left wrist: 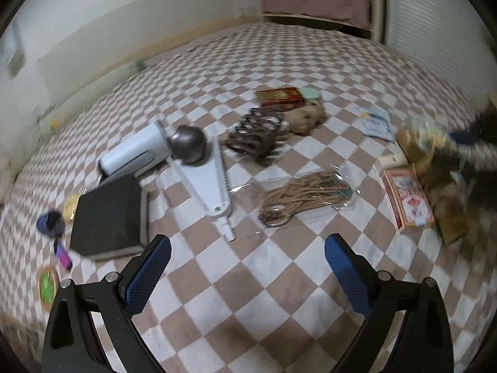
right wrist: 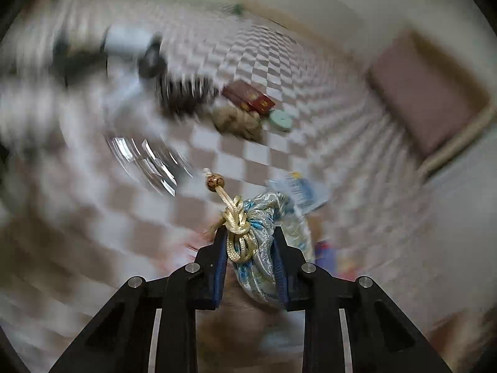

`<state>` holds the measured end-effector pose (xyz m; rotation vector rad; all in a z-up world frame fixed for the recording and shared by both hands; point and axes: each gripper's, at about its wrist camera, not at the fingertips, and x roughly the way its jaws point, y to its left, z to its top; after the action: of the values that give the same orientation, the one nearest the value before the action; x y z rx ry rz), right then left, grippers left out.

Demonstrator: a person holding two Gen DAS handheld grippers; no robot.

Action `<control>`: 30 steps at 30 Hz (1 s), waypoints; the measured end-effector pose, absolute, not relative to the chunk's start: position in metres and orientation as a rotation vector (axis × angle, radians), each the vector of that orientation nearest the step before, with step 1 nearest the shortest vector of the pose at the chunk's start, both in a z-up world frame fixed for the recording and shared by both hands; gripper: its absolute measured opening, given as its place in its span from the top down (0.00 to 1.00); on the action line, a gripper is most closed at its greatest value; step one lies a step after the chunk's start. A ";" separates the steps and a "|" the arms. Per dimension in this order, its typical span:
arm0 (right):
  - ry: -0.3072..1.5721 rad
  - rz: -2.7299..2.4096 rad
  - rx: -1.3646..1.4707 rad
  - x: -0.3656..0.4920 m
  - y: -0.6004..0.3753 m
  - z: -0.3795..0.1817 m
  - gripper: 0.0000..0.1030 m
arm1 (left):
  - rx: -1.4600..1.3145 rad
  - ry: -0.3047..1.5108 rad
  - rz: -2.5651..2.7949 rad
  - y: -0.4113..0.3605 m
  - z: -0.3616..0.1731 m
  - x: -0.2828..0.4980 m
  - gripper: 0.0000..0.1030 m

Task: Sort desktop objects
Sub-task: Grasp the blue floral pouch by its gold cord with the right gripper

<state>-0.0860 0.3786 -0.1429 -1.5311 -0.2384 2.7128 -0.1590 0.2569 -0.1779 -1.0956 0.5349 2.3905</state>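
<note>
On the checked blanket (left wrist: 248, 295), a box (left wrist: 107, 214) lies at the near left, with a massage gun (left wrist: 152, 150) just behind it. A toothed slicer (left wrist: 209, 186) lies right of the box, touching the massage gun's head. A wire rack (left wrist: 254, 136) sits farther back, with a card box (left wrist: 279, 96) behind it. A bagged cord bundle (left wrist: 303, 197) lies at centre, and a carton (left wrist: 407, 200) to its right.

Checkered blanket (left wrist: 248, 279), white wall (left wrist: 124, 15)
</note>
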 end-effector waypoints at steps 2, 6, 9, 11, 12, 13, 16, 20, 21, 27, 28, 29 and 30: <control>0.117 2.758 -1.613 -0.089 0.391 -0.135 0.74 | -1.082 0.599 2.357 0.265 -0.188 -0.159 0.03; 0.405 2.731 -1.746 -0.092 0.391 -0.143 0.74 | -1.044 0.761 2.296 0.285 -0.210 -0.162 0.03; 0.568 2.686 -1.836 -0.088 0.388 -0.154 0.74 | -1.036 0.853 2.253 0.297 -0.225 -0.168 0.03; 0.605 2.677 -1.843 -0.088 0.388 -0.154 0.74 | -1.021 0.928 2.218 0.307 -0.236 -0.171 0.03; 0.612 2.679 -1.837 -0.089 0.388 -0.153 0.74 | -1.002 0.957 2.211 0.311 -0.240 -0.172 0.03; 0.643 2.675 -1.838 -0.089 0.391 -0.153 0.74 | -0.979 0.983 2.206 0.315 -0.243 -0.173 0.02; 0.777 2.650 -1.856 -0.089 0.399 -0.156 0.74 | -0.919 1.013 2.228 0.327 -0.244 -0.181 0.01; 0.932 2.631 -1.918 -0.092 0.402 -0.163 0.74 | -0.807 1.111 2.239 0.344 -0.248 -0.185 0.01; 0.938 2.628 -1.929 -0.091 0.401 -0.164 0.74 | -0.788 1.125 2.237 0.346 -0.249 -0.186 0.01; 0.973 2.607 -1.953 -0.090 0.406 -0.169 0.74 | -0.920 0.938 2.193 0.345 -0.242 -0.206 0.43; 0.979 2.606 -1.951 -0.090 0.408 -0.170 0.74 | -0.952 0.904 2.186 0.344 -0.241 -0.210 0.60; 0.984 2.604 -1.950 -0.090 0.409 -0.170 0.74 | -0.988 0.872 2.183 0.342 -0.240 -0.215 0.73; 0.987 2.603 -1.945 -0.090 0.411 -0.170 0.74 | -1.025 0.831 2.182 0.339 -0.238 -0.219 0.76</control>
<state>-0.0901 0.4106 -0.1701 -1.9454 0.9875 2.6028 -0.2190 0.3390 -0.2381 -1.0246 0.8307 2.1820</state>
